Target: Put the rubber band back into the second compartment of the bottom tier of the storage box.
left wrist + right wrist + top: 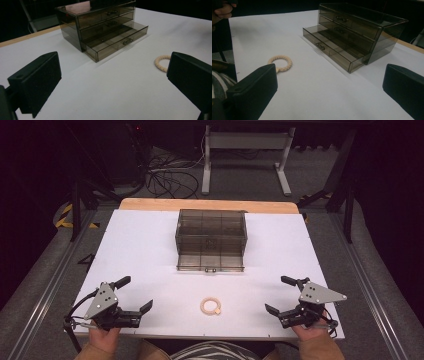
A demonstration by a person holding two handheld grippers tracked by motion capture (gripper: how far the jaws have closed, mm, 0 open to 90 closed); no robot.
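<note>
Here, seen from above, the ring (210,306) lies flat on the white table (150,250) near its front edge, between the left gripper (135,293) and the right gripper (276,294), well apart from both. Both grippers' jaws are spread, pinching nothing. The drawer box (211,239) has its bottom drawer pulled out toward the ring. In the left gripper view a jaw hides part of the ring (161,63); the right gripper view shows its twisted surface (280,63).

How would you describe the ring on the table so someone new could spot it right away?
Start at the white table and find the smoky see-through drawer box at its middle, bottom drawer pulled out. Come straight toward the person from that drawer: the ring lies flat near the front edge, about midway between the two grippers. It is the one small, pale, twisted rope-like loop.
</note>
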